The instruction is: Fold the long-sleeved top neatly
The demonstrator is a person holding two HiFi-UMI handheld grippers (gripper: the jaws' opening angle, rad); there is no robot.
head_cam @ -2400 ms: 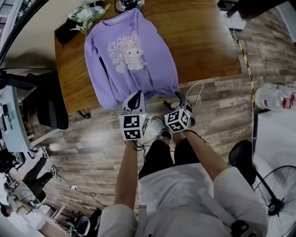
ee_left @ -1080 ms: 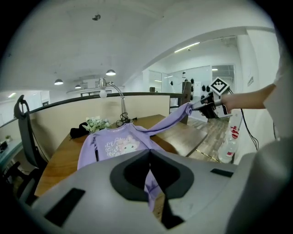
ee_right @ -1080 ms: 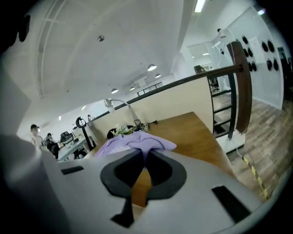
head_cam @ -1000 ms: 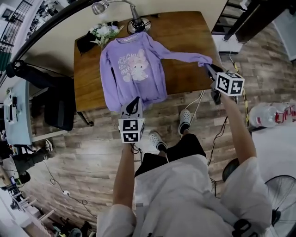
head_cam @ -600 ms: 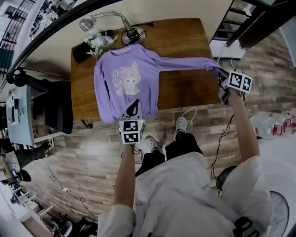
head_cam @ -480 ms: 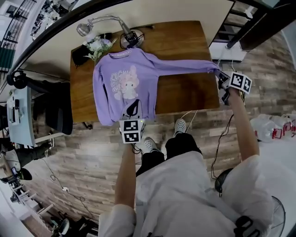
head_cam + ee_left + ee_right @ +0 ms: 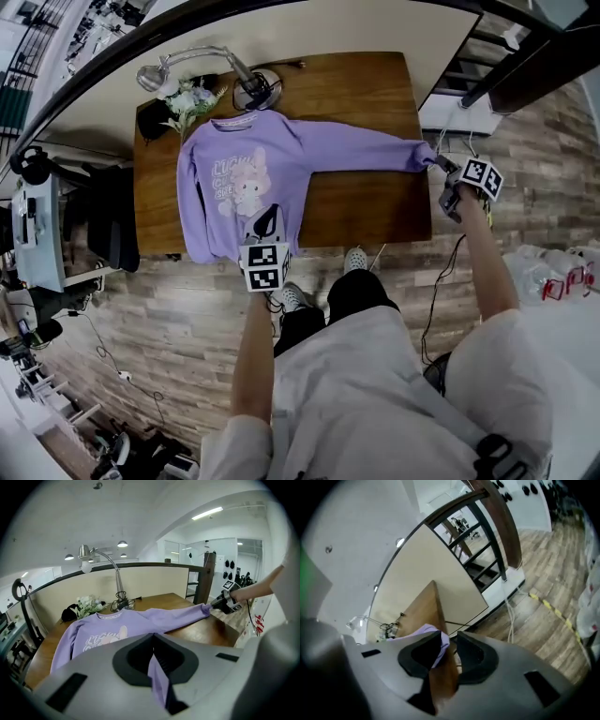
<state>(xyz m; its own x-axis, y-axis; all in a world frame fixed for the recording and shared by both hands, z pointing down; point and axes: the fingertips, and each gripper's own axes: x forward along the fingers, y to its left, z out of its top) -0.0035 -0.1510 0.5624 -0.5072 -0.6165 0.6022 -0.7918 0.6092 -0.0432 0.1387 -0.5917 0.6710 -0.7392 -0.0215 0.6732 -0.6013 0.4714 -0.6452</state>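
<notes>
One plank floor (image 7: 159, 309) takes up the lower left and the right side of the head view. One wooden table (image 7: 366, 202) stands across the upper centre.

One purple long-sleeved top (image 7: 239, 178) lies on the table's left half, front up with its print showing. Its neckline points toward the top of the frame and its hem sits at the table's near edge. It has two sleeves. One stretched sleeve (image 7: 361, 150) runs flat toward the right and reaches the table's right edge. The other sleeve (image 7: 189, 202) lies down along the body at the left.

Two grippers are in view, each carrying one marker cube (image 7: 265, 265). The left gripper (image 7: 271, 217) is at the middle of the table's near edge. Its jaws are closed tight on the hem, with a fold of purple cloth pinched between them. The right gripper (image 7: 439, 164) is at the table's right edge and its jaws have just been opening. They stand a narrow way apart, with the cuff (image 7: 420, 154) of the stretched sleeve between them. The cuff lies against one jaw and is not pinched.

At the table's upper left stand one desk lamp (image 7: 192, 64) and one bunch of flowers (image 7: 187, 97). One dark object beside the flowers is too small to identify. Two shoes (image 7: 354, 259) show just below the table's near edge.
</notes>
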